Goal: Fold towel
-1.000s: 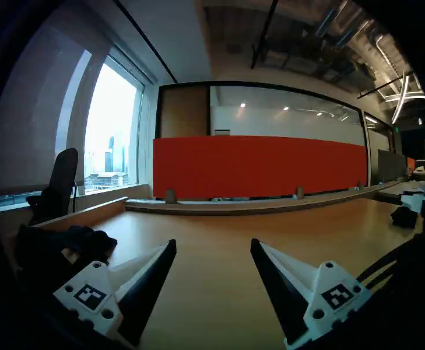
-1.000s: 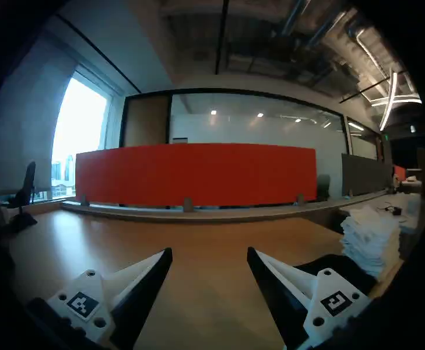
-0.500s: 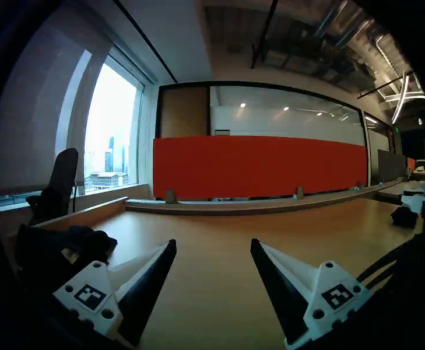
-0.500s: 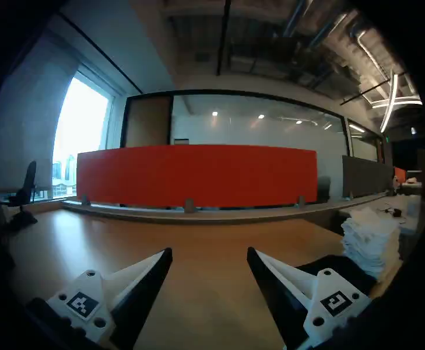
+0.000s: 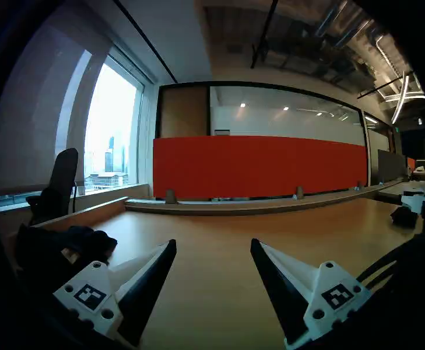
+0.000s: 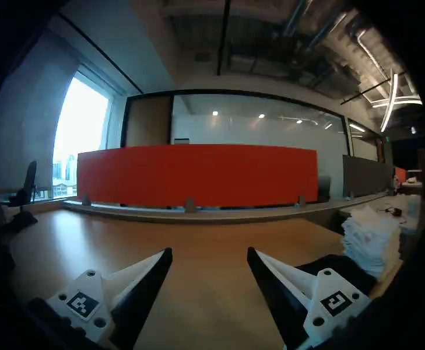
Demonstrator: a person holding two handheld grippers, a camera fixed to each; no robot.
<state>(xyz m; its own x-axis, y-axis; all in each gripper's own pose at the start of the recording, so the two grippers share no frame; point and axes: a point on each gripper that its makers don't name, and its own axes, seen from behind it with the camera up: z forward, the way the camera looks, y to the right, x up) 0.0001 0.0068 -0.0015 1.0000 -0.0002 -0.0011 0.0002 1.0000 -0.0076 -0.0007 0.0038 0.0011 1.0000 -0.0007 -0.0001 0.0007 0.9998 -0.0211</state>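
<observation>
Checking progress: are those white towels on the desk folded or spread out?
Folded: the white towels lie in a tall, layered stack.

The desk (image 5: 224, 233) was smooth pale wood with a soft sheen. The left gripper (image 5: 212, 241) and right gripper (image 6: 209, 251) looked like white matt plastic, black along the inner faces. The towels (image 6: 372, 239) were white cloth, soft and a little rumpled at the edges. A heap (image 5: 66, 248) was matt black cloth. The divider (image 5: 259, 166) was flat matt red, the wall (image 5: 282, 111) behind it glossy glass catching lamp glints. Overhead, the pipes (image 6: 323, 29) looked like dull bare metal
</observation>
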